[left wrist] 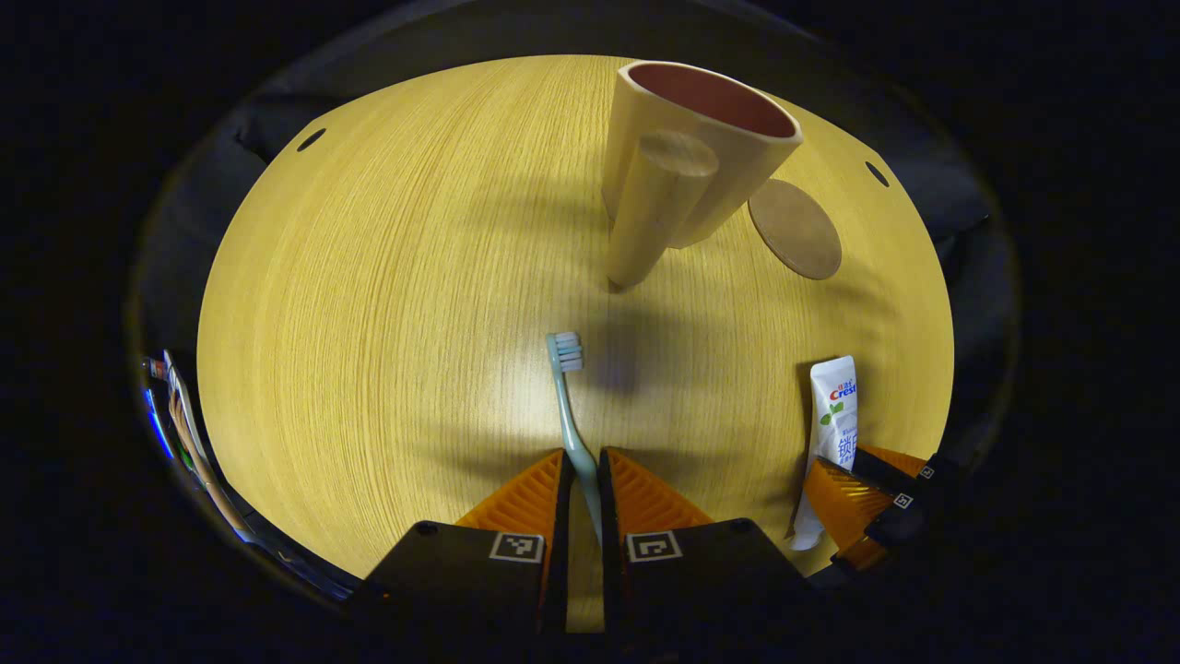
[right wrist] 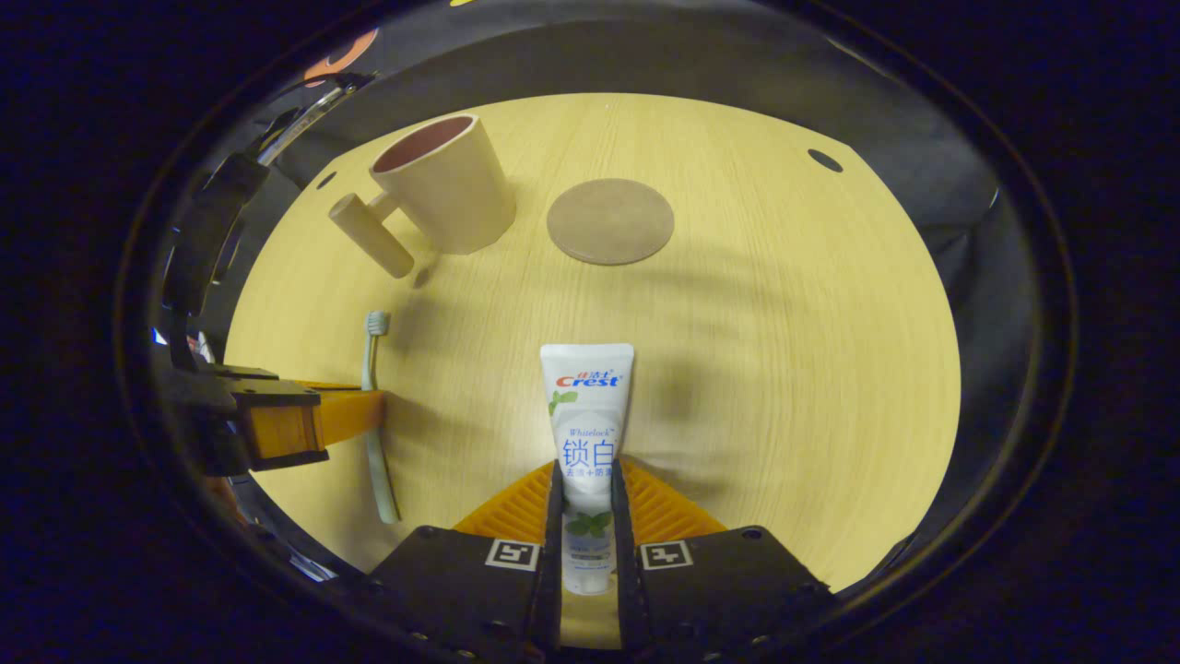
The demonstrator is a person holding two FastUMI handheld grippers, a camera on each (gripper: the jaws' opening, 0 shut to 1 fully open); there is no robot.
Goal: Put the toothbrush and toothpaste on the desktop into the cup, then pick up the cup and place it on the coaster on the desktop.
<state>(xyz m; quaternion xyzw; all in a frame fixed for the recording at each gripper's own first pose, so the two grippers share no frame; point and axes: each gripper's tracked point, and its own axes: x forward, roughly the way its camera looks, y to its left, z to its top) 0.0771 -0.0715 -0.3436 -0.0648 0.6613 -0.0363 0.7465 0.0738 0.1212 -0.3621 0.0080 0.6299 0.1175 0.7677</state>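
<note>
Two tools low over the table, left tool clamping the toothbrush, right tool clamping the toothpaste

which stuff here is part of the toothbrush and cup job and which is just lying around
Part of the job:
- pale green toothbrush, in left gripper
- white toothpaste tube, in right gripper
- beige cup with cylindrical handle
- round brown coaster

Just lying about:
- bundle of cables at the wooden desktop's edge
</note>
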